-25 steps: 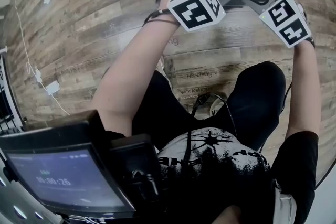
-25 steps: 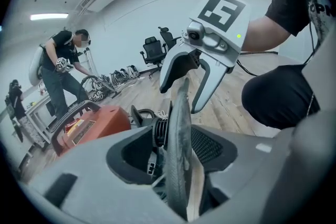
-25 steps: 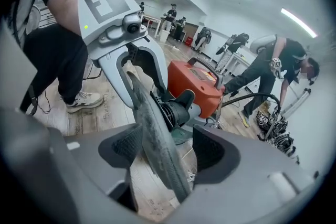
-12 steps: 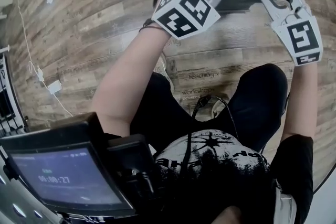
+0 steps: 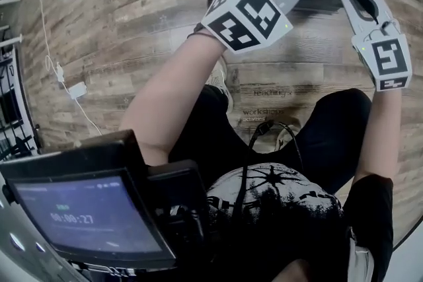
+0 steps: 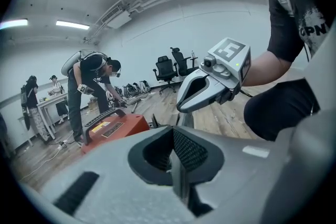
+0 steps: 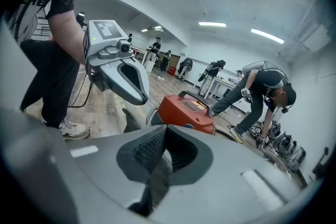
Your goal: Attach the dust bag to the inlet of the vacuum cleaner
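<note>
Ahead, left gripper (image 6: 177, 161) beside right gripper (image 7: 159, 161)

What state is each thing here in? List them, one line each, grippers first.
Left grey two-jaw gripper: shut, jaws just closed, nothing between them.
Right grey two-jaw gripper: shut, jaws just closed, nothing between them.
Red box-shaped vacuum cleaner: standing on the wooden floor, held by neither gripper.
Black-framed screen: lit, showing digits.

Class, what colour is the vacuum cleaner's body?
Orange-red vacuum cleaner; clearest in the right gripper view.
</note>
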`<state>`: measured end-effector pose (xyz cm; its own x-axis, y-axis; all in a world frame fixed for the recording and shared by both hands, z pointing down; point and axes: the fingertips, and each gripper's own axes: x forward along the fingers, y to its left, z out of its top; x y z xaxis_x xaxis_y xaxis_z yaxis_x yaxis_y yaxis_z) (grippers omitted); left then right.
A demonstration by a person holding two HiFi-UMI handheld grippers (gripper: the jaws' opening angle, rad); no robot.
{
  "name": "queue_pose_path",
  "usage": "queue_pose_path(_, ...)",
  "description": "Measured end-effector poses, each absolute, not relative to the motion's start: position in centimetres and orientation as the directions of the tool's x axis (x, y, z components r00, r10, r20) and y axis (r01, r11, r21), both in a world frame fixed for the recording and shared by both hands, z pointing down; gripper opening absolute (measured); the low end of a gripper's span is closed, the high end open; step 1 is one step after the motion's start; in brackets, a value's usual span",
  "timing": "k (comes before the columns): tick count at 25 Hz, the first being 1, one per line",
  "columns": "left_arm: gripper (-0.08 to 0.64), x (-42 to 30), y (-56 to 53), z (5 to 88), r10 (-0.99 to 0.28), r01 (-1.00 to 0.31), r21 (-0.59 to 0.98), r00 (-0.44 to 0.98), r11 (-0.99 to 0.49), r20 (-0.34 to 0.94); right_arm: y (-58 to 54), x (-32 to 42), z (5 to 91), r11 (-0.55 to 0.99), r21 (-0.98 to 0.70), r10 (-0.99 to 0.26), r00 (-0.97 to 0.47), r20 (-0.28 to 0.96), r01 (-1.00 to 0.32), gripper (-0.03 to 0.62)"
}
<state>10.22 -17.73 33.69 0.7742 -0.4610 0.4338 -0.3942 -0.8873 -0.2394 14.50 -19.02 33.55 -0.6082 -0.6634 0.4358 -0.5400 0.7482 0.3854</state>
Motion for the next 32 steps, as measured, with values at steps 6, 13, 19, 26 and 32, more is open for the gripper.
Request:
queue_pose_path(6,0.002,7.5,-20.9,33.4,-0.431,-0.347,-0.258,0.773,-0.902,0.466,-20.5,11.9,34.9,0.781,0.339,-0.624,-0.635,0.456,-0.524,0.005)
queue_pose_path(13,0.002,0.6,-20.9,28.0,-0.465,-0.451,-0.140,0.781,-0.882,0.416,-19.9,4.5,30.2,0.847,0.230,-0.527,-0.702,0.479,-0.479,0.005)
queue_pose_path(19,0.002,-4.3,-18.7,18.2,-0.482,-0.534,0.009,0.769,-0.845,0.419,-19.1,0.1,18.1,0.898,0.147,-0.435,-0.782,0.446,-0.415,0.005)
queue_pose_path(26,0.002,-8.3,-17.2,1.7,-0.498,-0.568,0.097,0.781,-0.817,0.377,-17.9,-2.8,3.4,0.911,0.107,-0.394,-0.767,0.506,-0.398,0.005)
queue_pose_path(32,0.002,-12.1,-19.7,-7.7,-0.511,-0.569,0.106,0.794,-0.816,0.331,-20.0,-5.6,-5.0,0.880,0.075,-0.436,-0.735,0.519,-0.469,0.005)
